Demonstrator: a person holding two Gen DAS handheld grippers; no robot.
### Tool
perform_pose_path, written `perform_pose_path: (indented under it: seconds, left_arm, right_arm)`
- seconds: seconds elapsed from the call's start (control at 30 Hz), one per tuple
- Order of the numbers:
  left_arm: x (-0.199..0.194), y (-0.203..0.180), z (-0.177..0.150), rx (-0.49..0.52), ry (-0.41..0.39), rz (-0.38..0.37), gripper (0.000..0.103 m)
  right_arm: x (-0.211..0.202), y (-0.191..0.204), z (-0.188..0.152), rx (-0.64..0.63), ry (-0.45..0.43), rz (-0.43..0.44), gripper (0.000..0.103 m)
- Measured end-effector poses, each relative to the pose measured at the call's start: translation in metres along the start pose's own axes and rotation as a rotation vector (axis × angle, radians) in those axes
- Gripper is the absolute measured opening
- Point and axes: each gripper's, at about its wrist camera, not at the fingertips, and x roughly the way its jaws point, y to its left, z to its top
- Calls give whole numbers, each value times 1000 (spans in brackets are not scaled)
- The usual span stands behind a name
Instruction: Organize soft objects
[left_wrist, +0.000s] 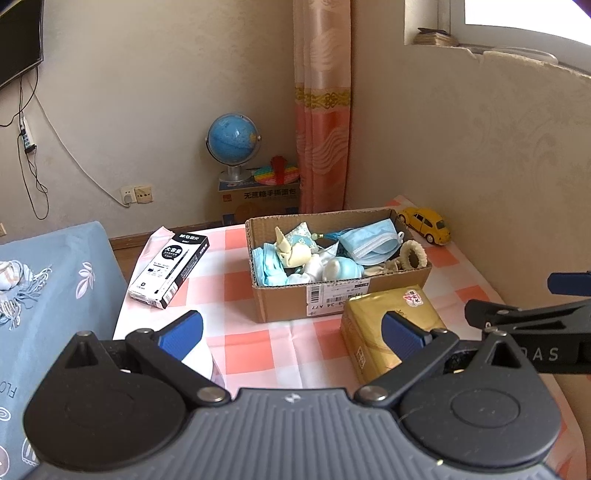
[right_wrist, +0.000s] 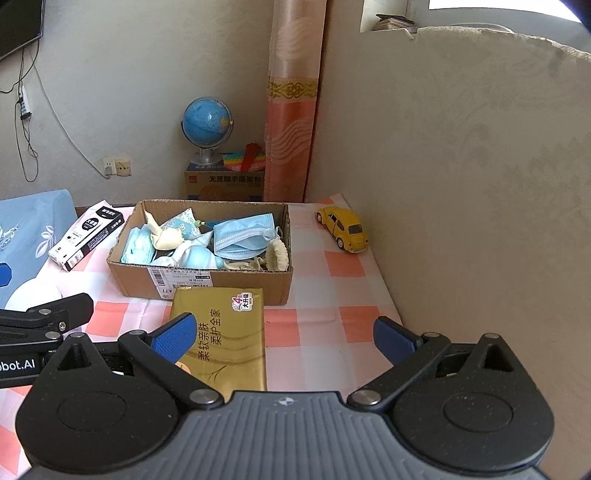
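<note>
A cardboard box (left_wrist: 284, 302) (right_wrist: 129, 282) stands on the checked tablecloth and holds several soft things: blue face masks (left_wrist: 369, 238) (right_wrist: 243, 234), a cream plush toy (left_wrist: 293, 253) (right_wrist: 166, 238) and a light blue soft toy (left_wrist: 341, 267). A gold tissue pack (left_wrist: 373, 334) (right_wrist: 229, 332) lies in front of the box. My left gripper (left_wrist: 291, 332) is open and empty, low over the cloth before the box. My right gripper (right_wrist: 282, 334) is open and empty, just right of the left one, over the tissue pack's near end.
A black-and-white pen box (left_wrist: 170, 264) (right_wrist: 86, 234) lies left of the cardboard box. A yellow toy car (left_wrist: 426, 223) (right_wrist: 343, 229) sits at the back right by the beige headboard (left_wrist: 498, 184). A blue-covered bed (left_wrist: 48, 295) is on the left. A globe (left_wrist: 232, 142) stands behind.
</note>
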Motion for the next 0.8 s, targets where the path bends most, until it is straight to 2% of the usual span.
perform_pose_path:
  seconds: [0.8]
  left_arm:
    - [-2, -1, 3, 11, -4, -2, 102]
  right_arm:
    - [-5, -3, -2, 8, -2, -3, 103]
